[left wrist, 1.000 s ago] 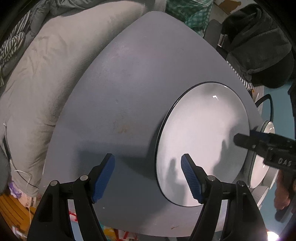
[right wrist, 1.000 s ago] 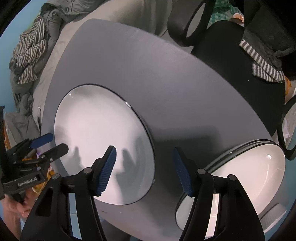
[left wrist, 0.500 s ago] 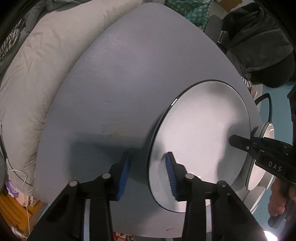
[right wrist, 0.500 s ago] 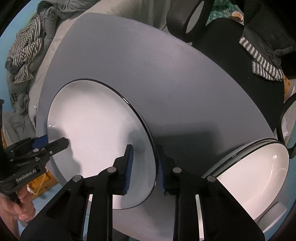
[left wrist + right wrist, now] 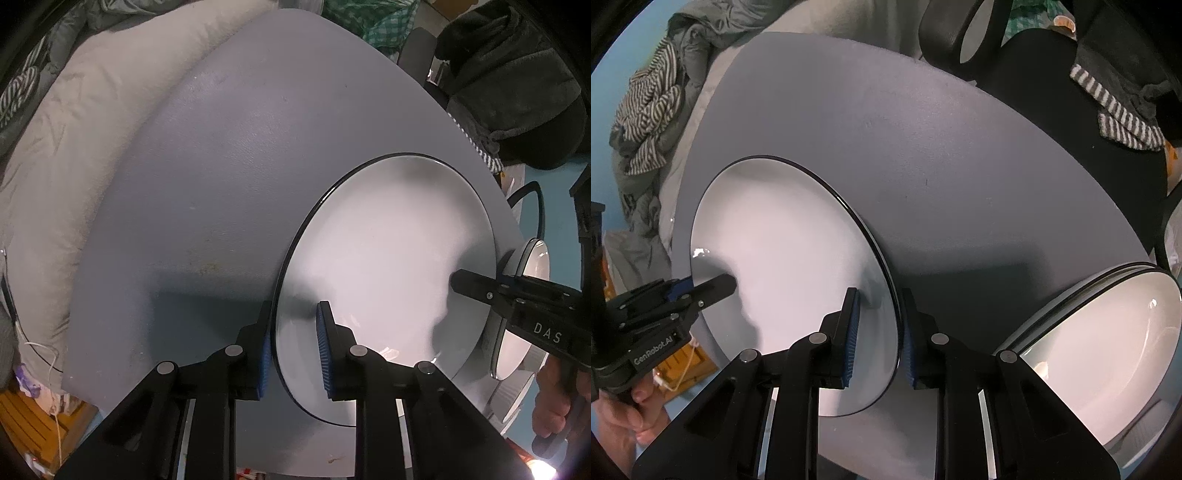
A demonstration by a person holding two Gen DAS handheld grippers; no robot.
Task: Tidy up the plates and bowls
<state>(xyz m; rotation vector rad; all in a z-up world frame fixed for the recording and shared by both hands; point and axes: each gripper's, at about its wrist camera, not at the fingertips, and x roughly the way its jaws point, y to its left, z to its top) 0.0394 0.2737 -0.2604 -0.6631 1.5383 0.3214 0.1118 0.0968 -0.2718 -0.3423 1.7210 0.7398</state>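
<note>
A large white plate (image 5: 388, 258) with a thin dark rim lies on the grey round table (image 5: 221, 166). My left gripper (image 5: 293, 347) straddles the plate's near left edge. Its jaws are closing, with one blue pad under the rim and the other on the plate's face. In the right wrist view the same plate (image 5: 783, 251) has my right gripper (image 5: 879, 332) shut on its opposite edge, one pad on each side of the rim. A black finger (image 5: 476, 286) of the right gripper reaches over the plate's far side.
A stack of white dark-rimmed plates (image 5: 1108, 332) sits at the table's edge to the right of the held plate. A pale cushion (image 5: 92, 147), striped cloth (image 5: 650, 122) and a dark chair (image 5: 1052, 92) with clothes surround the table (image 5: 960, 166).
Both grippers went from wide apart to closed over the plate's rim on opposite sides. The left gripper shifted slightly right onto the edge. The plate now looks slightly nearer.
</note>
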